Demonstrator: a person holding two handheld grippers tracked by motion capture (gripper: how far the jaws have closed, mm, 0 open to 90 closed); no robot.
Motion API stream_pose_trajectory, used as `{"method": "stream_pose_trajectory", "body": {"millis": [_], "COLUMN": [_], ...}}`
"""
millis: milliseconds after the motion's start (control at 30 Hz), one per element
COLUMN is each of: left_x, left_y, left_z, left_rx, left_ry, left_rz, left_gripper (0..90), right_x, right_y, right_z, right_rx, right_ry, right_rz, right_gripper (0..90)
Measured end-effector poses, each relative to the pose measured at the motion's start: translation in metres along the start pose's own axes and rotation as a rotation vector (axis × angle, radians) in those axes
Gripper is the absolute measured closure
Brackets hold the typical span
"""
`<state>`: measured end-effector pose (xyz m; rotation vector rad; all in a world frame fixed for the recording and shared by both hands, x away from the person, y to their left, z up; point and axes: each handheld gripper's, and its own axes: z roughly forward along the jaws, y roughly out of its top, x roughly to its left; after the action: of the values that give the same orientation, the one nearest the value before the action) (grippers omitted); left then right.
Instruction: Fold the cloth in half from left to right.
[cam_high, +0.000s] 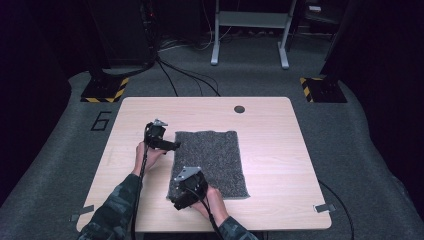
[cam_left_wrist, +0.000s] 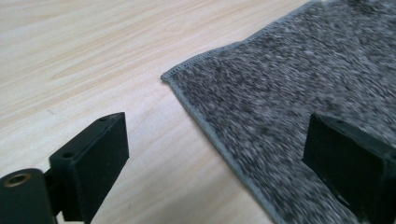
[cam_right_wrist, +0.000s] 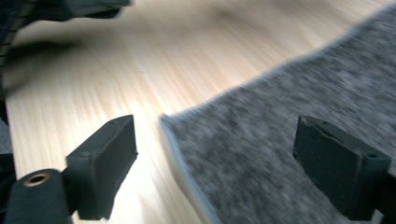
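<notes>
Presently, both tools stand at the left edge of a grey mat (cam_high: 210, 162), and the step in hand reads as the approach to a two-point grasp of that edge, not yet a hold. Left tool (cam_high: 176, 145): at the far left corner, jaws wide apart and empty; in the left gripper view one jaw hangs over bare wood and the other over the pile, with the stitched corner (cam_left_wrist: 164, 77) ahead of the gap and the hem running down between the jaws. Right tool (cam_high: 176, 204): at the near left corner, jaws likewise well apart with nothing pressed between them; in the right gripper view, which is blurred, the corner of the mat (cam_right_wrist: 163, 119) lies between them. The next move, as a judgement, calls for each tool to sink until its lower jaw can slip under the hem, then to close on the edge; a thin cloth lying flat gives little to catch, so a jaw may skate over the top or push the edge into a wrinkle. Mat: rectangular, speckled dark and light grey, short rough pile, pale stitched border, lying flat and unfolded on the pale wooden worktop (cam_high: 280, 150), slightly left of centre, all of it inside the worktop's edges.
</notes>
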<state>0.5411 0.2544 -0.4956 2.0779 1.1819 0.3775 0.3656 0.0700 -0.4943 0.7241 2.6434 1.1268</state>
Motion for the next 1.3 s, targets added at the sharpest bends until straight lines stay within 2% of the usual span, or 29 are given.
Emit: {"method": "stream_pose_trajectory", "body": {"millis": [33, 100, 167, 233, 300, 400, 433, 567, 700, 833, 967, 1000, 1033, 1133, 1233, 1300], "left_x": [0.002, 0.004, 0.004, 0.002, 0.002, 0.004, 0.004, 0.005, 0.004, 0.003, 0.003, 0.003, 0.003, 0.002, -0.002, -0.003], "left_y": [0.002, 0.004, 0.006, 0.009, 0.01, 0.014, 0.015, 0.019, 0.02, 0.02, 0.02, 0.02, 0.02, 0.02, 0.019, 0.019], "left_z": [0.005, 0.009, 0.013, 0.018, 0.022, 0.028, 0.028, 0.034, 0.039, 0.039, 0.039, 0.039, 0.04, 0.04, 0.042, 0.041], "left_rx": [0.006, 0.024, 0.034, 0.046, 0.041, 0.037, 0.037, 0.044, 0.06, 0.064, 0.061, 0.061, 0.059, 0.051, 0.034, 0.047], "left_ry": [0.014, 0.001, 0.007, 0.031, 0.043, 0.047, 0.05, 0.075, 0.06, 0.036, 0.025, 0.022, 0.021, 0.018, 0.026, 0.022], "left_rz": [0.021, 0.021, 0.047, 0.077, 0.088, 0.077, 0.074, 0.09, 0.101, 0.126, 0.124, 0.126, 0.126, 0.129, 0.121, 0.134], "left_gripper": [11.9, 16.0, 22.6, 26.8, 30.8, 35.2, 37.2, 43.6, 52.0, 61.8, 65.4, 66.3, 67.8, 73.5, 79.7, 84.3], "right_x": [0.007, 0.011, 0.016, 0.019, 0.021, 0.022, 0.022, 0.02, 0.018, 0.016, 0.02, 0.019, 0.019, 0.021, 0.019, 0.018], "right_y": [0.005, 0.009, 0.011, 0.013, 0.013, 0.012, 0.012, 0.012, 0.01, 0.009, 0.008, 0.007, 0.008, 0.006, 0.005, 0.003], "right_z": [0.007, 0.011, 0.015, 0.019, 0.023, 0.028, 0.029, 0.033, 0.037, 0.036, 0.038, 0.037, 0.036, 0.037, 0.036, 0.036], "right_rx": [0.01, 0.015, 0.033, 0.039, 0.045, 0.048, 0.055, 0.07, 0.071, 0.082, 0.064, 0.063, 0.08, 0.055, 0.065, 0.047], "right_ry": [-0.011, -0.016, -0.015, -0.021, -0.024, -0.037, -0.036, -0.033, -0.041, -0.014, -0.027, -0.019, -0.009, -0.011, 0.009, 0.011], "right_rz": [-0.029, -0.038, -0.049, -0.054, -0.061, -0.061, -0.045, -0.053, -0.039, -0.028, -0.013, -0.028, -0.028, -0.027, -0.027, -0.017], "right_gripper": [18.2, 30.3, 36.1, 41.8, 43.6, 47.2, 49.4, 56.5, 62.5, 67.6, 74.1, 75.6, 77.2, 82.6, 86.6, 87.7]}}
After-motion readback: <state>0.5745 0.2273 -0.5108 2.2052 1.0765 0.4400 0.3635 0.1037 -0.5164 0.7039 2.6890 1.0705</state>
